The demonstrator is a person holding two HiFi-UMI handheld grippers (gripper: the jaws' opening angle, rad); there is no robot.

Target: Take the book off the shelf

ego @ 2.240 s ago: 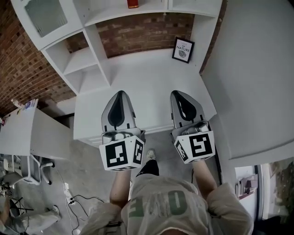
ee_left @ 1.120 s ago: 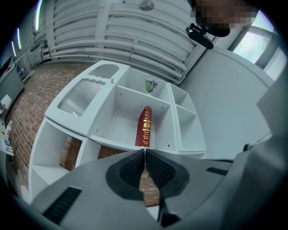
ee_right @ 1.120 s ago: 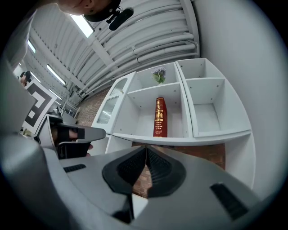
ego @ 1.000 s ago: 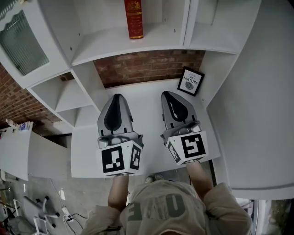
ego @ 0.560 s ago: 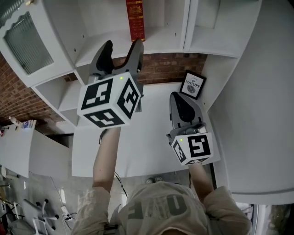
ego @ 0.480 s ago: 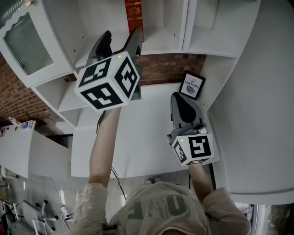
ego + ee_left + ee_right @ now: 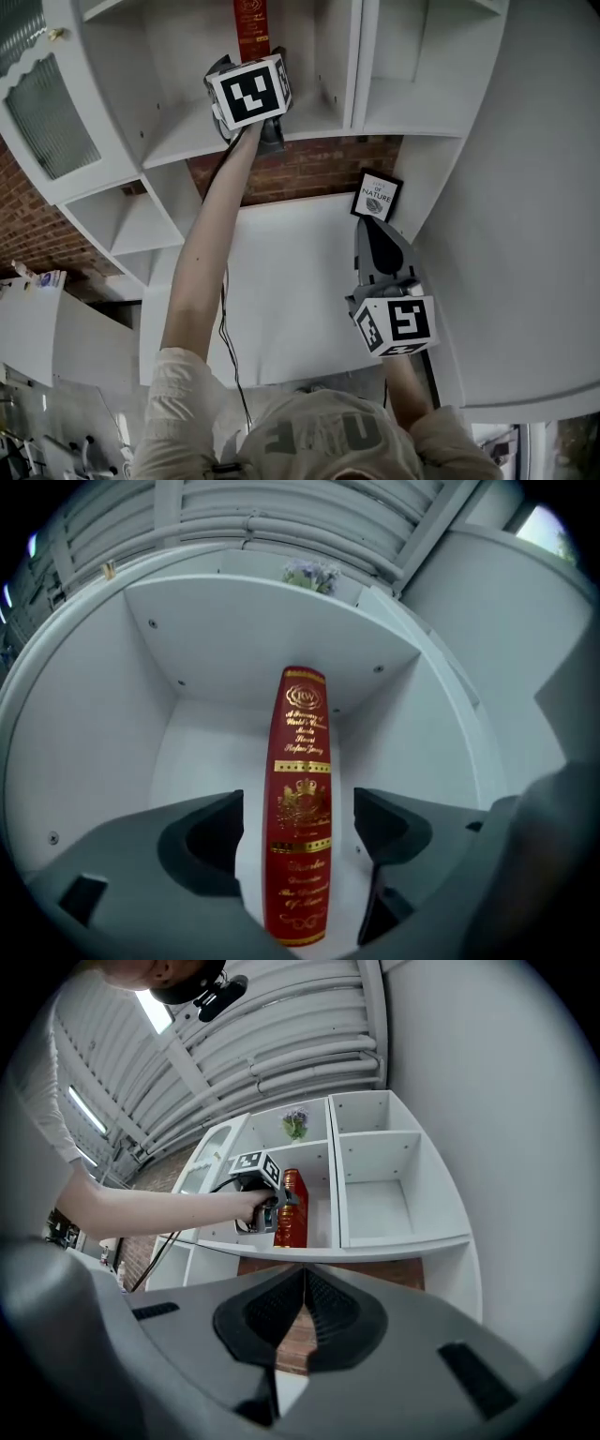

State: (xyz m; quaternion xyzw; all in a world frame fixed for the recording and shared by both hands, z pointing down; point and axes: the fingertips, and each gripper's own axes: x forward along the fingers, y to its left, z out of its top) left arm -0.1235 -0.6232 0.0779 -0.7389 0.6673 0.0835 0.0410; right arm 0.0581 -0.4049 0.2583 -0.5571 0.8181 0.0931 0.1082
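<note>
Red with gold lettering, the tall book stands upright, spine outward, alone in an upper compartment of the white shelf unit. The left gripper is raised to it with its dark jaws opening. The book sits between them, a sliver of white showing on each side, so neither pad presses the cover. From the left gripper view the book's foot sinks behind the gripper's own body. In the head view its top is cut off by the frame, and the gripper's marker cube covers most of the jaws. The bare arm runs up from below. The right gripper is low over the white desk, near a small black-framed print, its ribbed jaws pressed together with nothing between them. A strip of red brick wall shows under the shelf. On top of the unit sits a blurred purplish sprig, possibly flowers.
</note>
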